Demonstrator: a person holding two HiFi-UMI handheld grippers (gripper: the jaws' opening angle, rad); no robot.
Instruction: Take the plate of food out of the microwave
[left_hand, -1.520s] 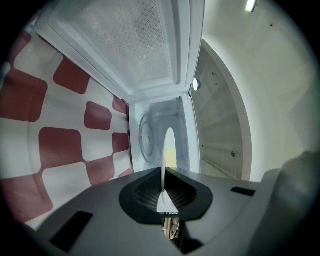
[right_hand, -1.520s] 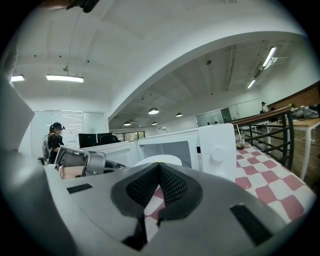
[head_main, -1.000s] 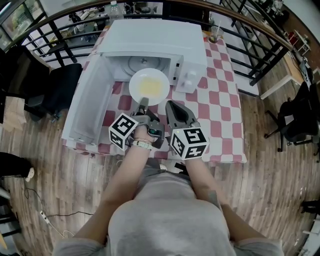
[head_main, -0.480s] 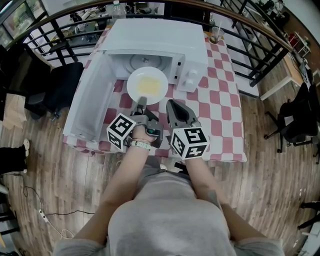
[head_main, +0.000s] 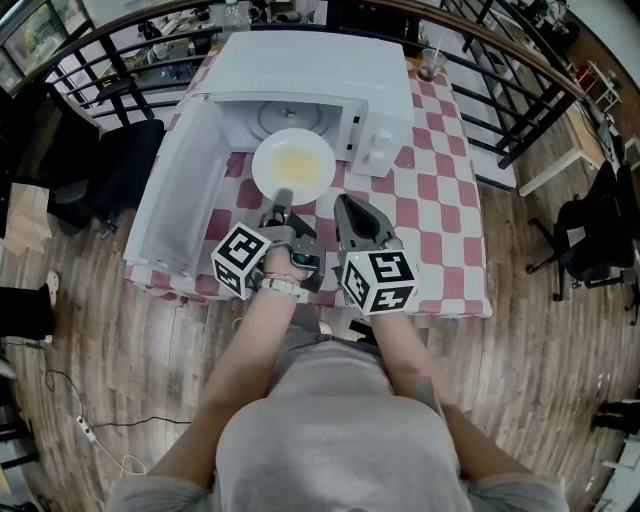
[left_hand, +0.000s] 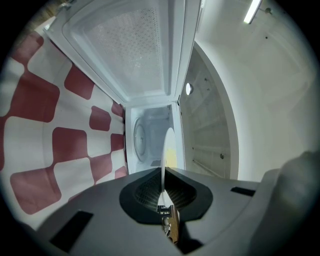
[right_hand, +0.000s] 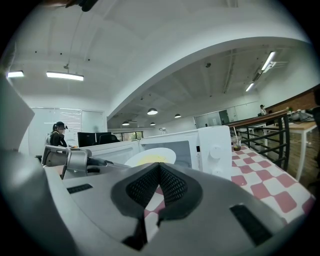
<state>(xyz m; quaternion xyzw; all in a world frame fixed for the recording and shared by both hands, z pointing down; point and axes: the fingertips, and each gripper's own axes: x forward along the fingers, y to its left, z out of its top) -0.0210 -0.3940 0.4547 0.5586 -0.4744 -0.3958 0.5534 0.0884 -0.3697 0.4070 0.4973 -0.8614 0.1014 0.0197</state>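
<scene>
A bystander's dark leg (head_main: 22, 310) at the left edge has stepped farther up the wooden floor (head_main: 130, 360). The microwave (head_main: 310, 70) sits slightly higher in the head view, and the left tool (head_main: 284, 198) has drifted marginally left.

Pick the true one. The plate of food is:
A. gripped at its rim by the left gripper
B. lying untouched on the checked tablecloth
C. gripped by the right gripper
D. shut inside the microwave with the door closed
A: the left gripper has its jaws shut on the near rim of the plate, which sits at the mouth of the open microwave.
</scene>
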